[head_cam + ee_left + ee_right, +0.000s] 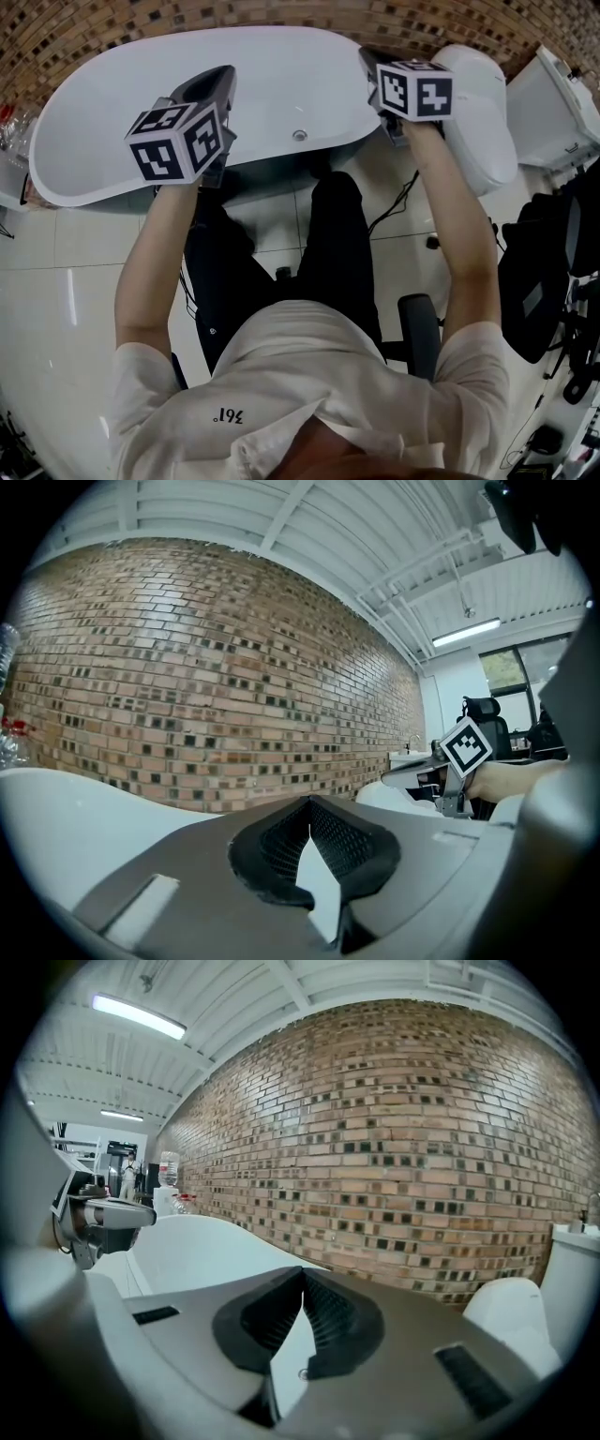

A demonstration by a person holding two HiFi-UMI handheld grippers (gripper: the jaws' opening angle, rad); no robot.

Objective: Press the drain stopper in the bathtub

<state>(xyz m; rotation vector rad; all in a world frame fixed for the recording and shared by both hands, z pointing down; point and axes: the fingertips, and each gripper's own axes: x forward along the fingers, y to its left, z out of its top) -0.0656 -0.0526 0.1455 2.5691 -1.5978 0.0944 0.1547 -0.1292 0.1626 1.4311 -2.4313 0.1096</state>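
The drain stopper (300,135) shows as a small round metal disc low inside the bathtub (103,141), close to its near wall and about midway along its length. Nothing touches it, so I judge the press not yet made: the whole task is left, namely bringing a tool down onto the disc and pushing.

Above the bathtub's near rim, toward its left half, hangs the left gripper (227,75). Its own view shows the two jaw tips meeting, with only a narrow wedge of daylight behind them and nothing held. The right gripper (367,58) hangs over the bathtub's right end, and its tips are likewise pressed together on nothing. Both point across the bathtub toward the brick wall (281,13) behind it, not down at the stopper, which lies between them and lower. With its tips together, either could serve as a blunt pusher; the left looks slightly nearer.

The count: one bathtub, one drain stopper, two grippers. Just beyond the bathtub's right end stands one toilet (483,112).
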